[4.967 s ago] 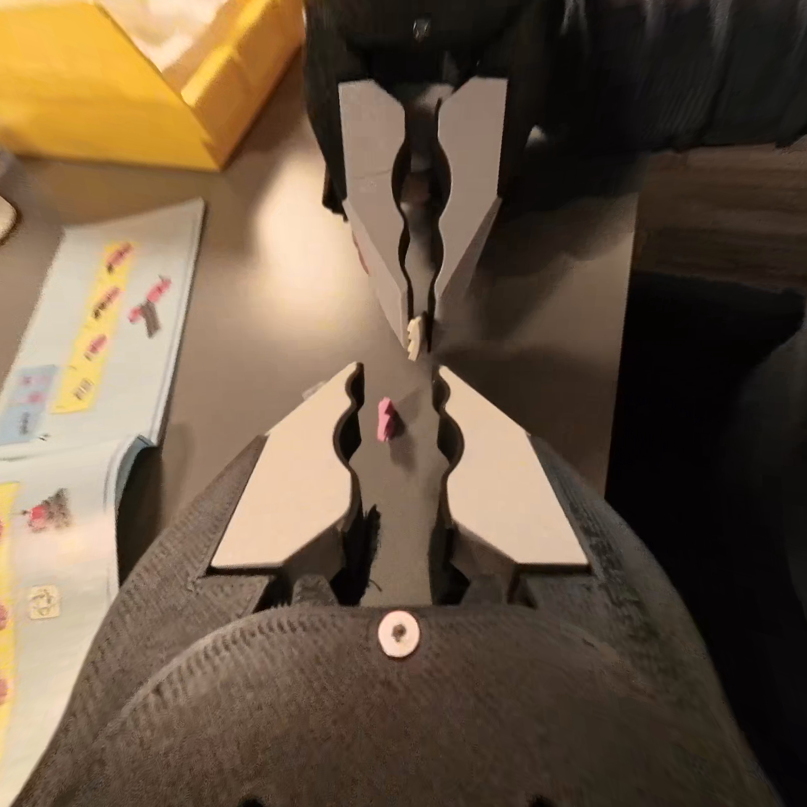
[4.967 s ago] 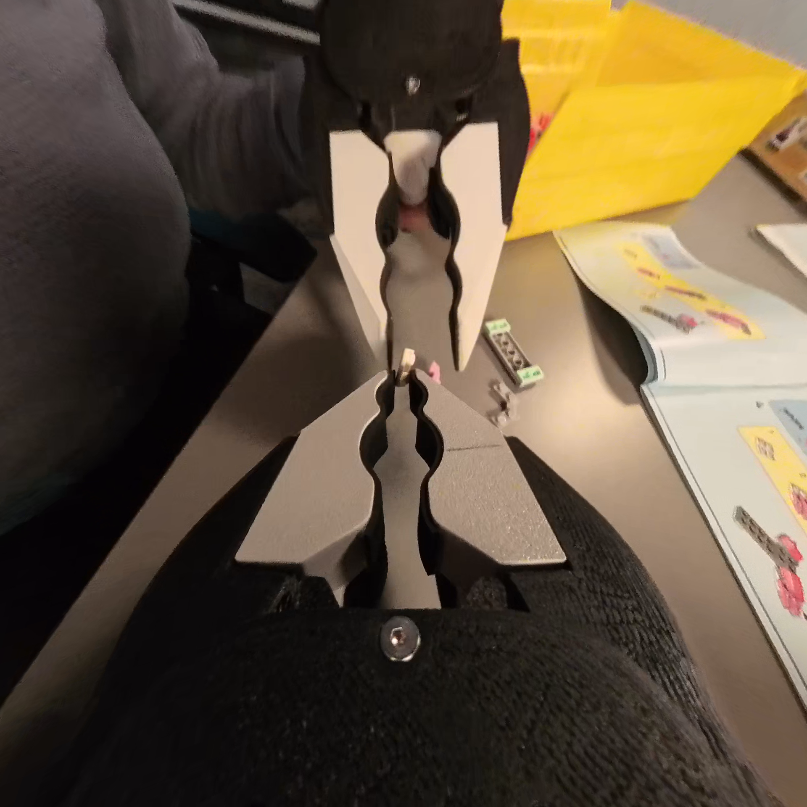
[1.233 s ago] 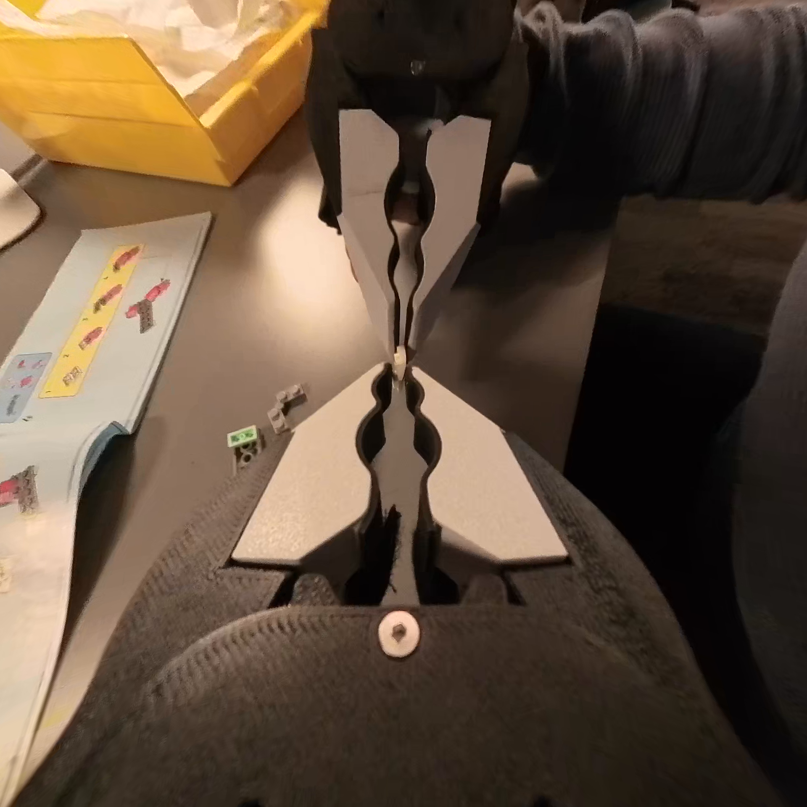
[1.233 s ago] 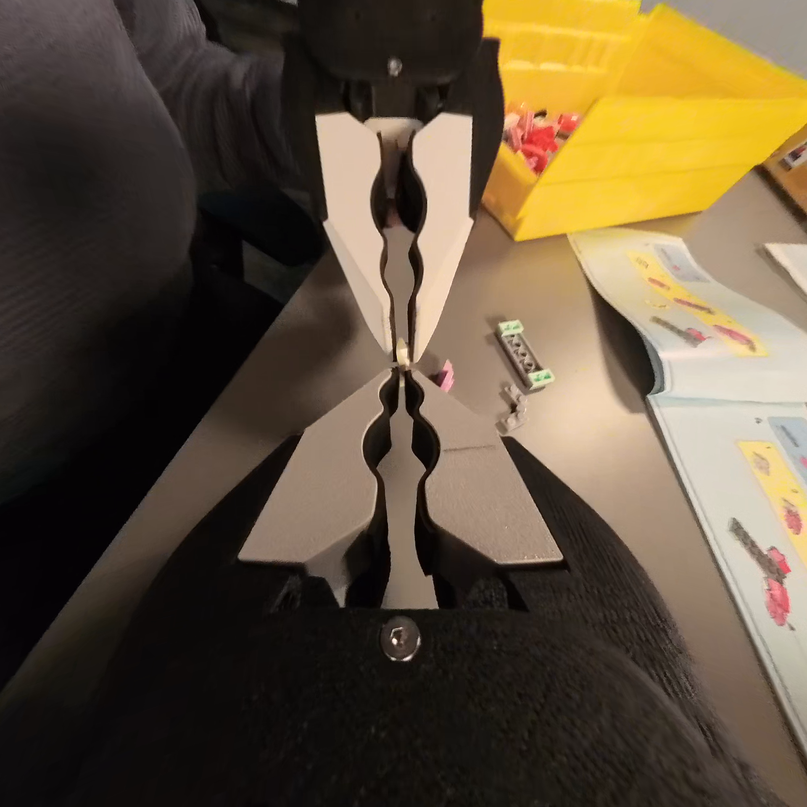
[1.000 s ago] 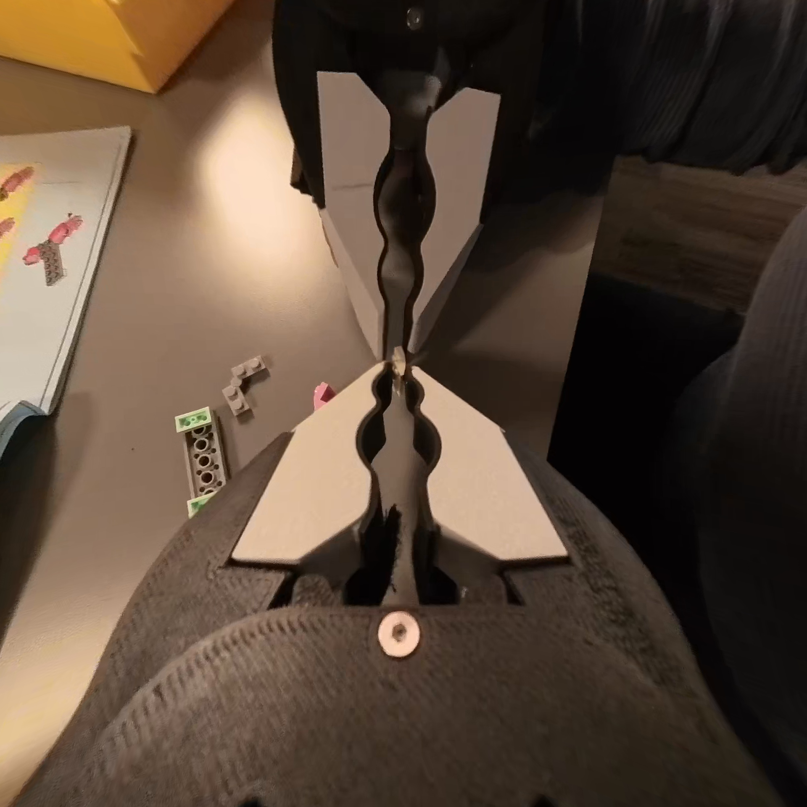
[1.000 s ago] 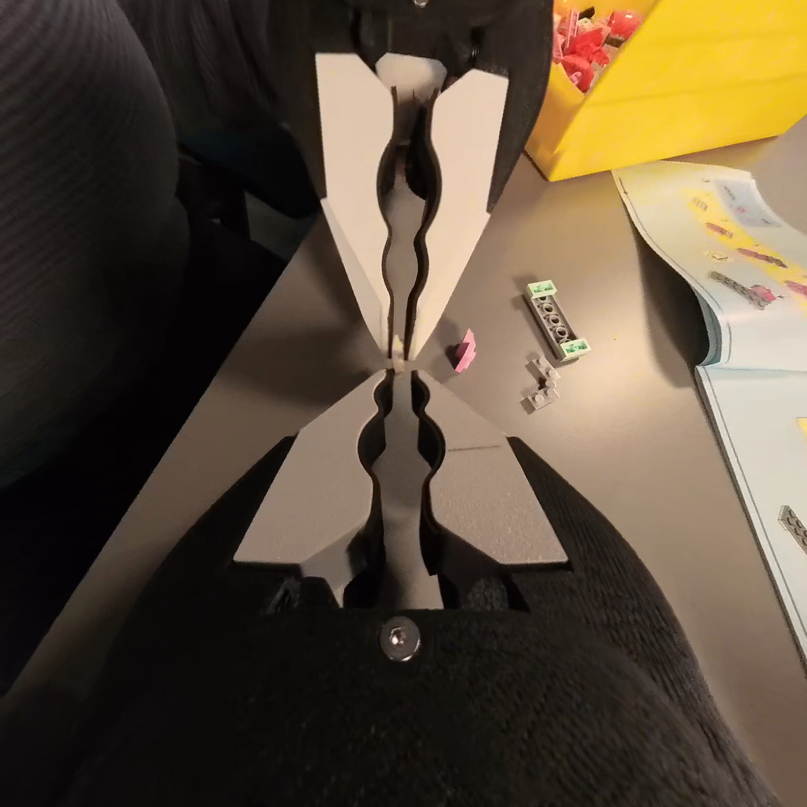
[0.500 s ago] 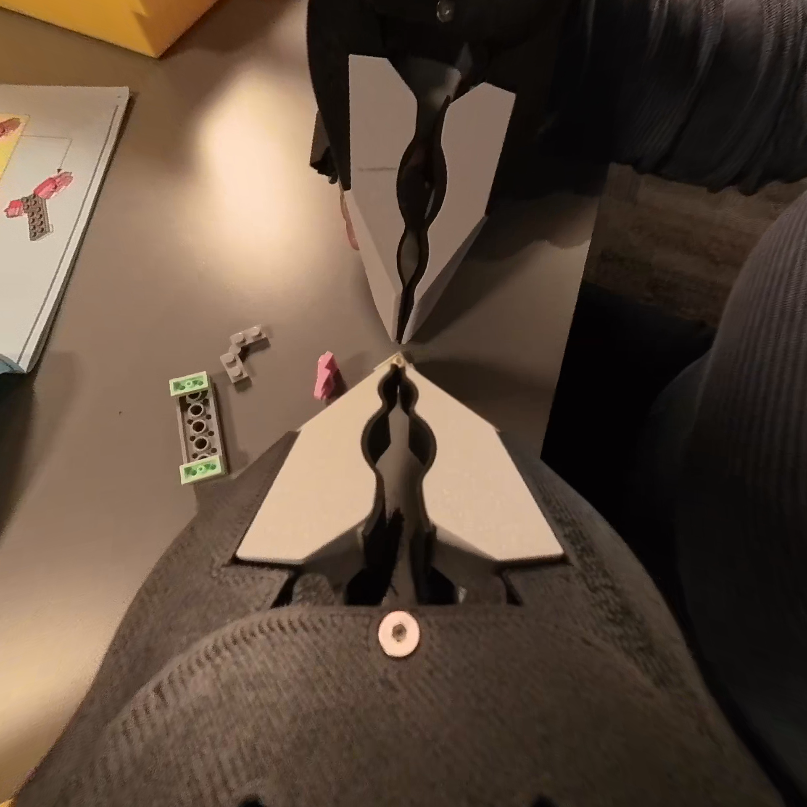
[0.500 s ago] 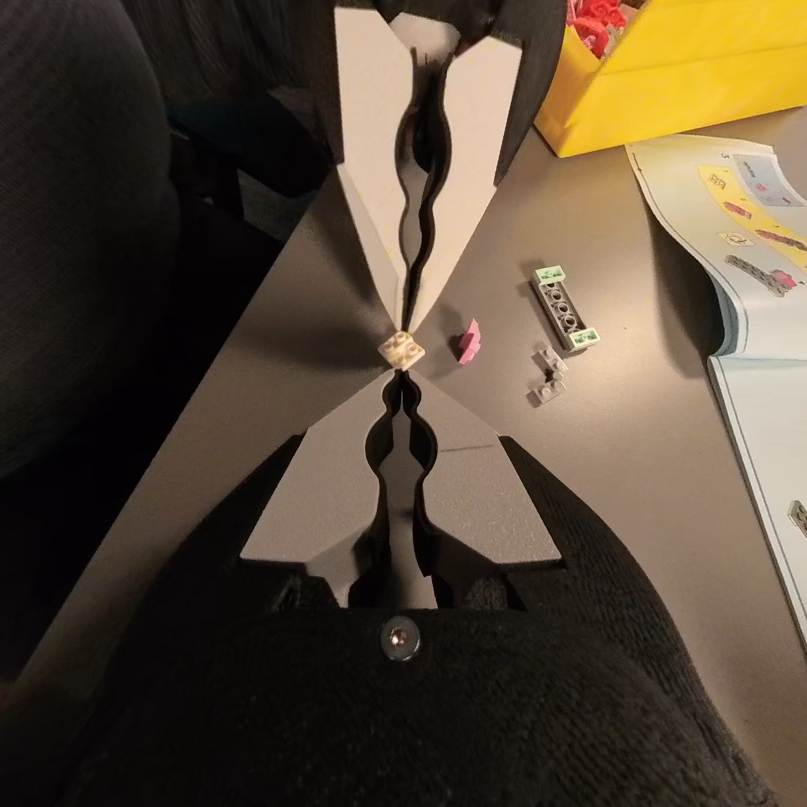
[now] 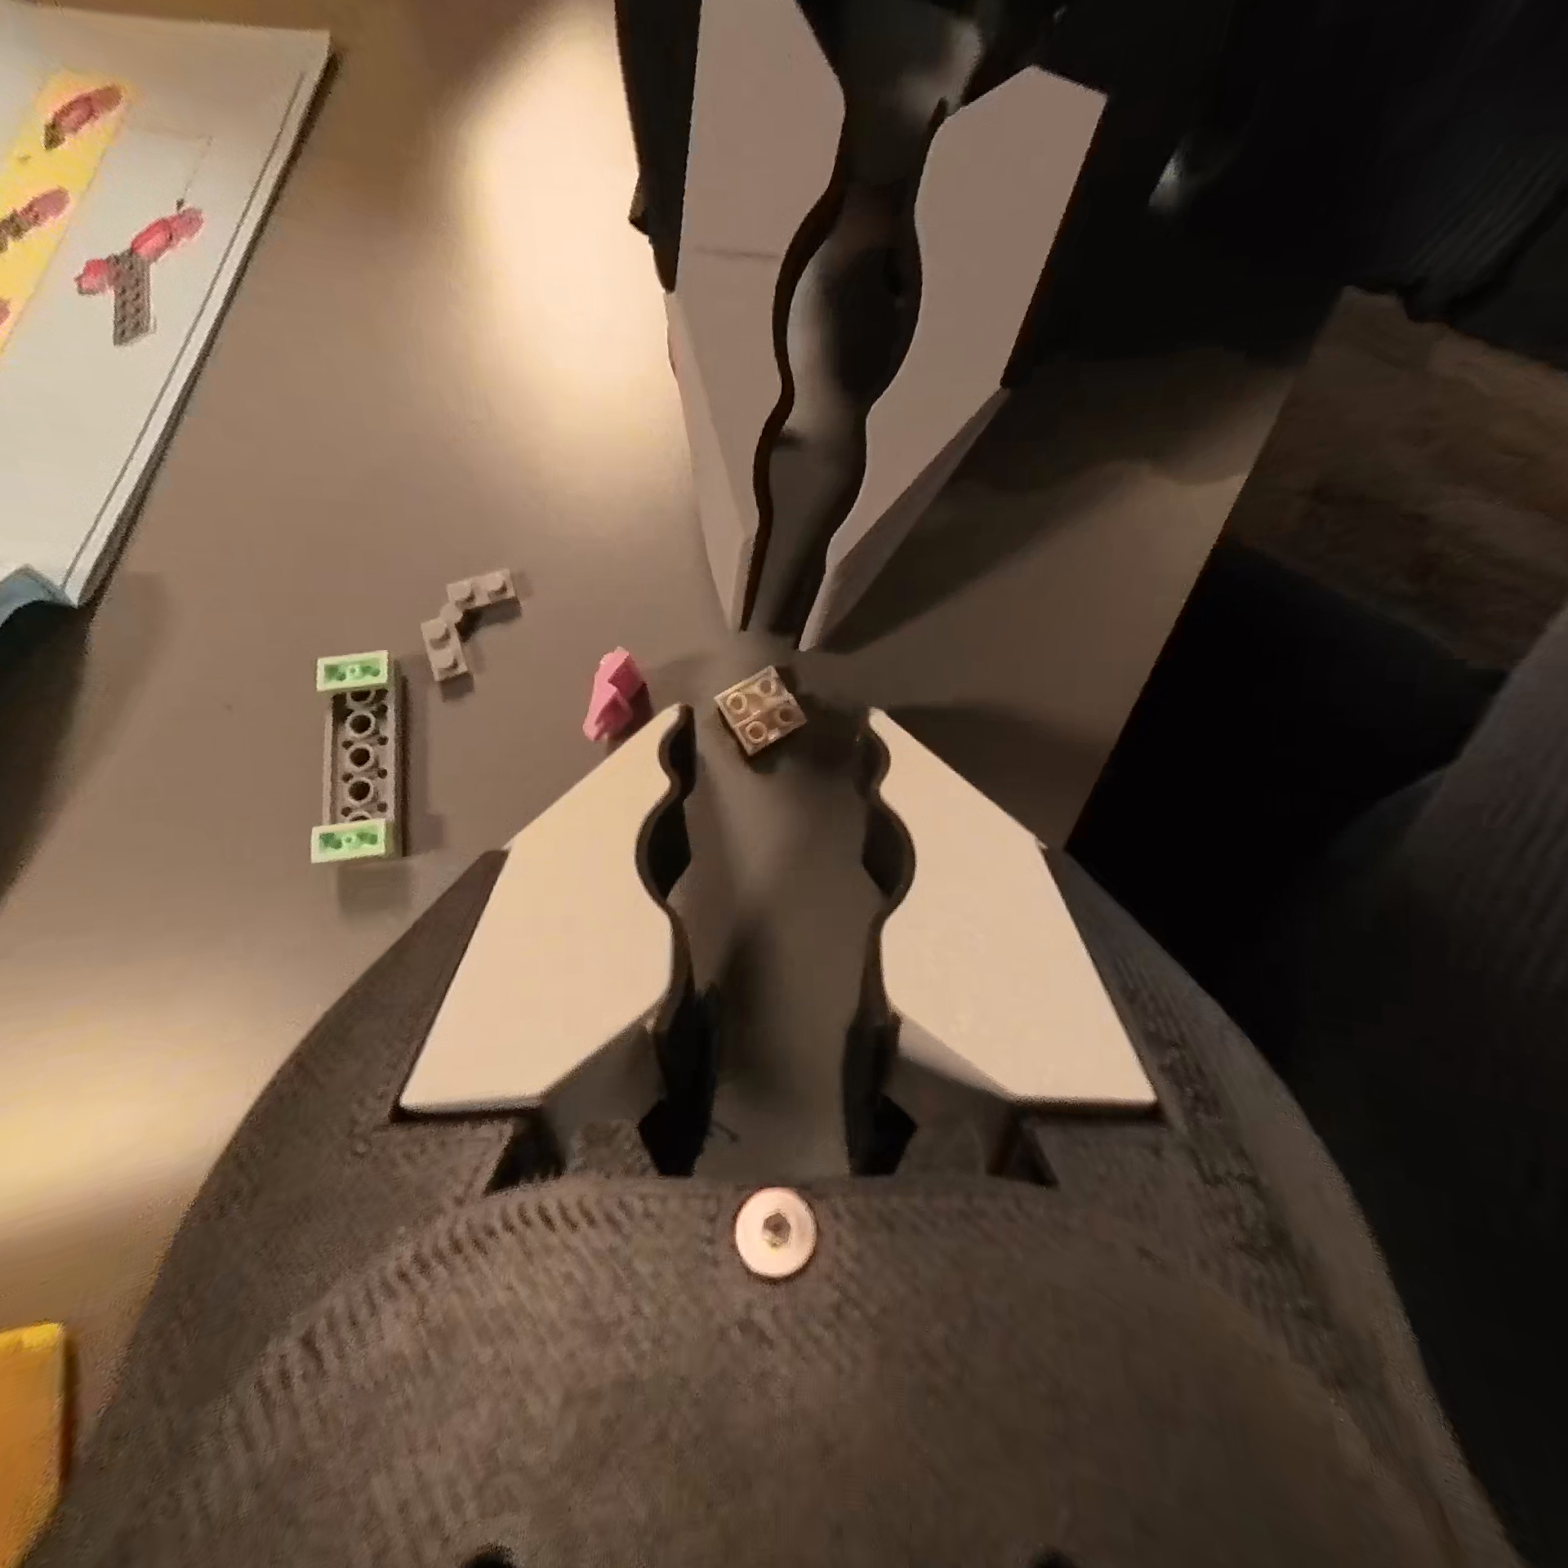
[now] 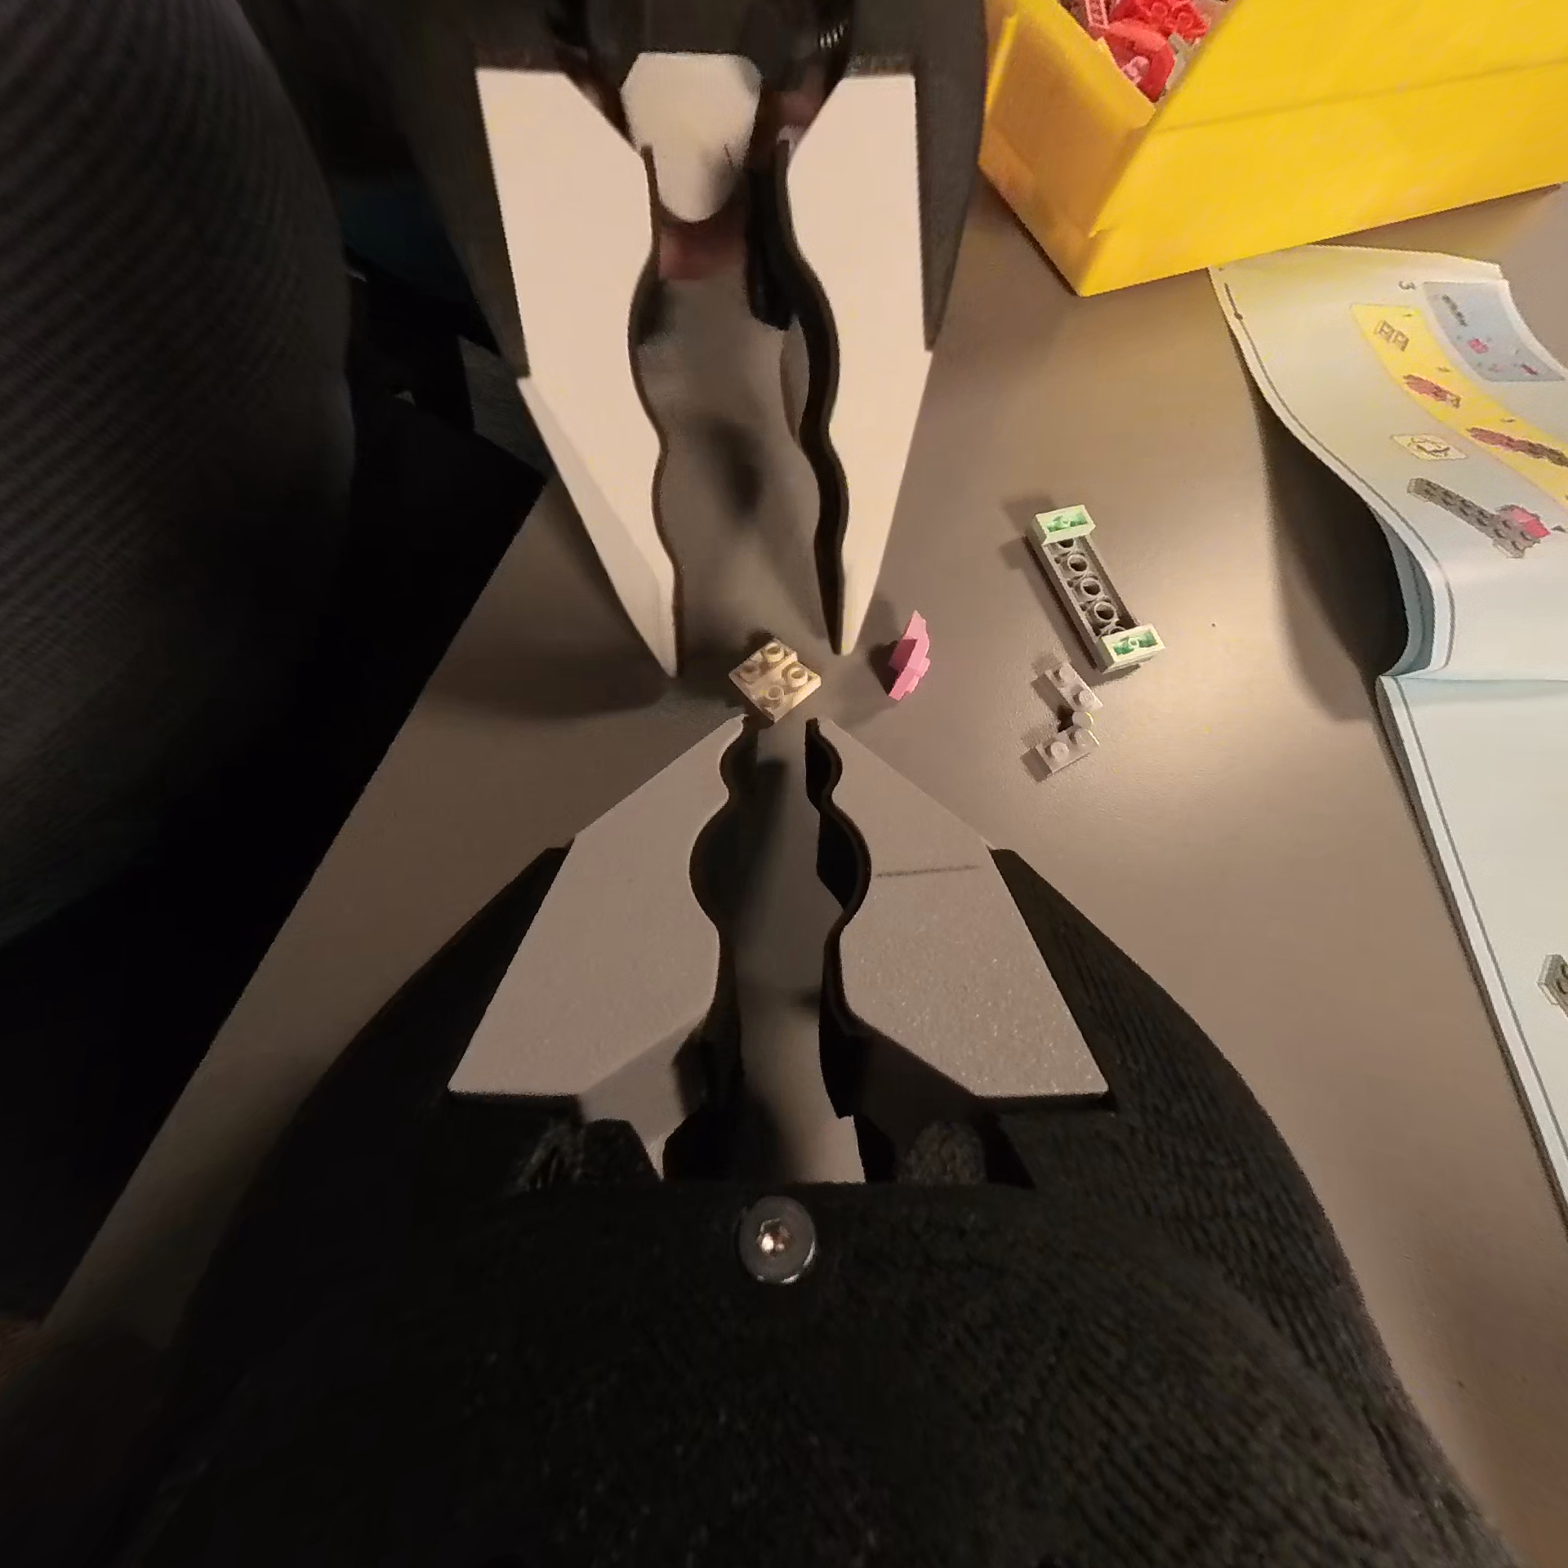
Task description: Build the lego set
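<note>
Lying flat, small tan square brick (image 10: 775, 676), four studs up

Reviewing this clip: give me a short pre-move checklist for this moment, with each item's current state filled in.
1. Left gripper open, holding nothing: ok.
2. Right gripper jaws slightly apart, holding nothing: ok.
3. Tan square brick lies on the table between the two grippers' tips, touched by neither: ok.
4. Pink piece lies apart from the tan brick: ok.
5. Grey bar with green ends and small grey plates lie clear of both grippers: ok.
6. Tan brick's studs face up: ok.
</note>
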Demonstrator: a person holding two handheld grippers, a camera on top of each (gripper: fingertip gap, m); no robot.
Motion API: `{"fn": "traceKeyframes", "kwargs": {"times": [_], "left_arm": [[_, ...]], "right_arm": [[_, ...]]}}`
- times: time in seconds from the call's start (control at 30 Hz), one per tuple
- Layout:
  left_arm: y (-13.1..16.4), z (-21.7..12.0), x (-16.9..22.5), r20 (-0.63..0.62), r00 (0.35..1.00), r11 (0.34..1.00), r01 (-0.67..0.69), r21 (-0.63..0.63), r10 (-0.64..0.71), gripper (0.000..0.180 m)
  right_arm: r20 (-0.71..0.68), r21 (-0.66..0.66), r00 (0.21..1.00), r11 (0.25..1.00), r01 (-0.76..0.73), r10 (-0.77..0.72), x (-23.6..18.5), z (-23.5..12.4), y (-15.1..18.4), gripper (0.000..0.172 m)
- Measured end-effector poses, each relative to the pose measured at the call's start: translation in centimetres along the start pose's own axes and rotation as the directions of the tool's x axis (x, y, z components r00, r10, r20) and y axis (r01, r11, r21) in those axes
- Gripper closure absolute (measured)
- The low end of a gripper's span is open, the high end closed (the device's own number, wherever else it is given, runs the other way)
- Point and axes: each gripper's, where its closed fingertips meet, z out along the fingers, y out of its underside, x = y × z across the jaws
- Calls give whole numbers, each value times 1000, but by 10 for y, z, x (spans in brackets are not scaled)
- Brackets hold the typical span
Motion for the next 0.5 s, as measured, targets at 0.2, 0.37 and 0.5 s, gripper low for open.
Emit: {"fn": "traceKeyframes", "kwargs": {"times": [0.2, 0.37, 0.5], "left_arm": [[2, 2, -4, 97, 995, 999, 7, -31, -4, 155], [2, 3, -1, 48, 999, 999, 26, -33, -24, 164], [1, -1, 2, -82, 990, 993, 115, 5, -114, 165]], "right_arm": [[11, 15, 999, 999, 30, -30, -4, 0, -3, 160], [26, 87, 997, 994, 66, -68, -11, -4, -16, 156], [26, 91, 997, 993, 72, -75, -12, -5, -17, 151]]}}
